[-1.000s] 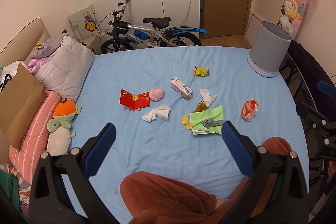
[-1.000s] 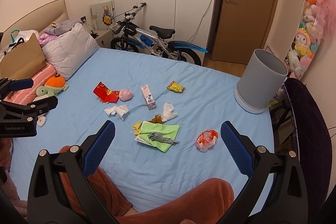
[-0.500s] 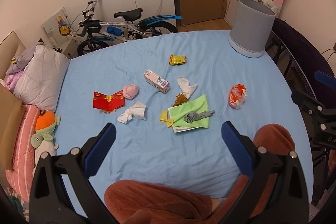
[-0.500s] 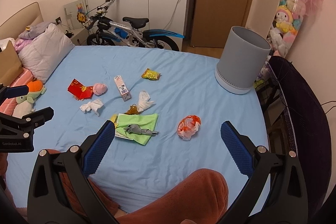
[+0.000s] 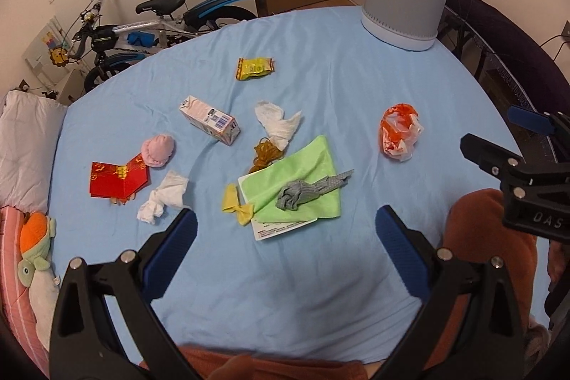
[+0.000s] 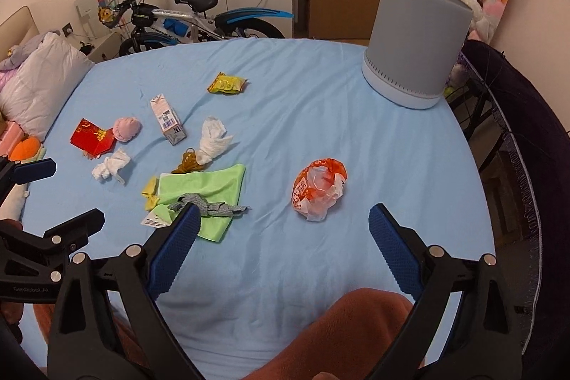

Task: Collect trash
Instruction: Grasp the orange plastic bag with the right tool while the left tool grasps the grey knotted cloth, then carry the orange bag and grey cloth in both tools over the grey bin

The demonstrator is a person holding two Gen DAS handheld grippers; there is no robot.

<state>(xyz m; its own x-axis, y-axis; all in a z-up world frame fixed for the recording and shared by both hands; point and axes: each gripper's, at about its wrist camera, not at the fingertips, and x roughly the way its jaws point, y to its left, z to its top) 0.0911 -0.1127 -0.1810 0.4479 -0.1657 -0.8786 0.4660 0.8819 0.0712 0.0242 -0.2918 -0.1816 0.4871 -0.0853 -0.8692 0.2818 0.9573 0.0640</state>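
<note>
Step in hand: approach. Both tools hover above the near edge of the bed [image 5: 320, 291]; judged from the scatter, no piece of trash is yet collected.

Left gripper [image 5: 285, 237]: jaws released and spread wide, nothing between them. It faces the green cloth pile.

Right gripper [image 6: 281, 237]: jaws released and spread wide, empty. It faces the orange plastic bag [image 6: 319, 188].

Trash, left cluster: red envelope [image 5: 119, 178], pink ball [image 5: 158, 150], two white tissues [image 5: 165, 198] [image 5: 278, 123], milk carton [image 5: 210, 120], brown tangle [image 5: 265, 154], yellow wrapper [image 5: 254, 68], yellow scrap [image 5: 237, 209], and green cloth [image 5: 299, 187] with a grey strip [image 5: 310, 191] lying on it and a white sheet under it.

Trash, right side: the orange plastic bag lies alone, well apart from the cluster, between it and the bin.

Bin [image 6: 416, 38]: grey, upright, standing on the far right corner of the bed; its opening is not visible.

Long axes: in the left view the milk carton lies on its side, running from upper left to lower right, gabled top toward the upper left. The grey strip runs lower left to upper right across the cloth. The bag is crumpled and has no clear axis.

Next move (judgement): lower the right gripper over the bag, clench on its crumpled bulk, then carry it to the bin. Thin film may slip, so a deep bite seems advisable.
</note>
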